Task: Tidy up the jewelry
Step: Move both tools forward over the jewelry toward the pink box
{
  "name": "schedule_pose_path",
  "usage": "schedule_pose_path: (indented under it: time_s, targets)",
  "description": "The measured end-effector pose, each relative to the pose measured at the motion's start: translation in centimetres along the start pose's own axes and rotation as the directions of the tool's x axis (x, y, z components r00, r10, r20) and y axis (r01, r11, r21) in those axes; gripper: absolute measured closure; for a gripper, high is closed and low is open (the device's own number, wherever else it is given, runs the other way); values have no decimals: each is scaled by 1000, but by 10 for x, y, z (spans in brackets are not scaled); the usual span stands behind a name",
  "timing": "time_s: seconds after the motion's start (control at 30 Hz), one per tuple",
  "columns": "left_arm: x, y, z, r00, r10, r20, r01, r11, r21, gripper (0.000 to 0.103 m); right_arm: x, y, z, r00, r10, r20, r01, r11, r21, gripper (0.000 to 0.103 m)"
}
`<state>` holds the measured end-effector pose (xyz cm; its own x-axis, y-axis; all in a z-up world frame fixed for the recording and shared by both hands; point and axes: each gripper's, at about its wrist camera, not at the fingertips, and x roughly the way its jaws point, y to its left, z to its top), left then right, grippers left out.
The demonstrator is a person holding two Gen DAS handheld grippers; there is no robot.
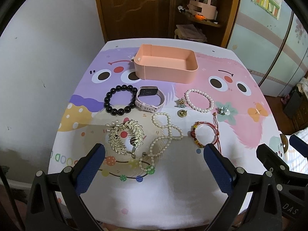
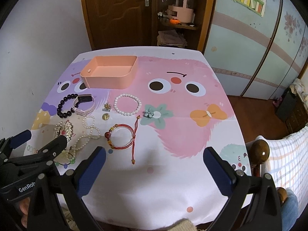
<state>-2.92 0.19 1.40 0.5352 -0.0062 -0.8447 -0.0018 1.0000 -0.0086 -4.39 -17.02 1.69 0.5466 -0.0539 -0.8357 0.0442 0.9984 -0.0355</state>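
Both tools stood wide open and held nothing. The left tool (image 1: 154, 154) hovered above the tabletop's (image 1: 173, 192) near edge, over the long pearl necklace (image 1: 163, 134) without touching it. The right tool (image 2: 154, 159) hung over bare cloth beside the red cord bracelet (image 2: 121, 137). The empty pink box (image 1: 165, 65) sat toward the far edge.

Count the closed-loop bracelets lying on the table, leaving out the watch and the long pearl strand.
3. The black bead bracelet lies far left beside the watch; the white pearl bracelet sits right of centre; the red cord bracelet lies nearest the grippers. None appears hidden.
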Motion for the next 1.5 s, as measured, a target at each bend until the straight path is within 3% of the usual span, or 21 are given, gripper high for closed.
schedule_pose_path:
  time_s: [1.5]
  targets:
    - [2, -5, 4, 998, 57, 2, -57, 998, 28, 2, 7, 0, 1, 998, 55, -8, -55, 999, 3, 8]
